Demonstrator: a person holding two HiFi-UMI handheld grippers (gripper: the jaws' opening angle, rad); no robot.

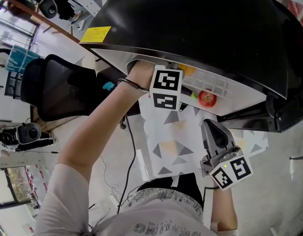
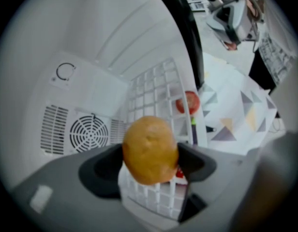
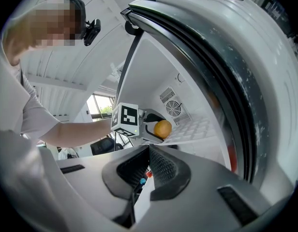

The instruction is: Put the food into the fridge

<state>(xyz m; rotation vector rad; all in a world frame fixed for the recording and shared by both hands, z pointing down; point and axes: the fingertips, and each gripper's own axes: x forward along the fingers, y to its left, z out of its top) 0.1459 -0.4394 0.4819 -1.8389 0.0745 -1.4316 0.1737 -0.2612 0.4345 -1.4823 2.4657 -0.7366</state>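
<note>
My left gripper reaches into the open fridge and is shut on a round orange fruit, which hangs just above the white wire shelf. From the right gripper view the same orange fruit shows in the left gripper, over the shelf. A red tomato-like fruit lies on the shelf's front part, to the right of the left gripper. My right gripper hangs outside, below the fridge opening, shut with nothing between its jaws.
A round fan grille sits in the fridge's white back wall. A sheet with grey and yellow triangles lies below the opening. A black office chair stands to the left, and a cable runs over the floor.
</note>
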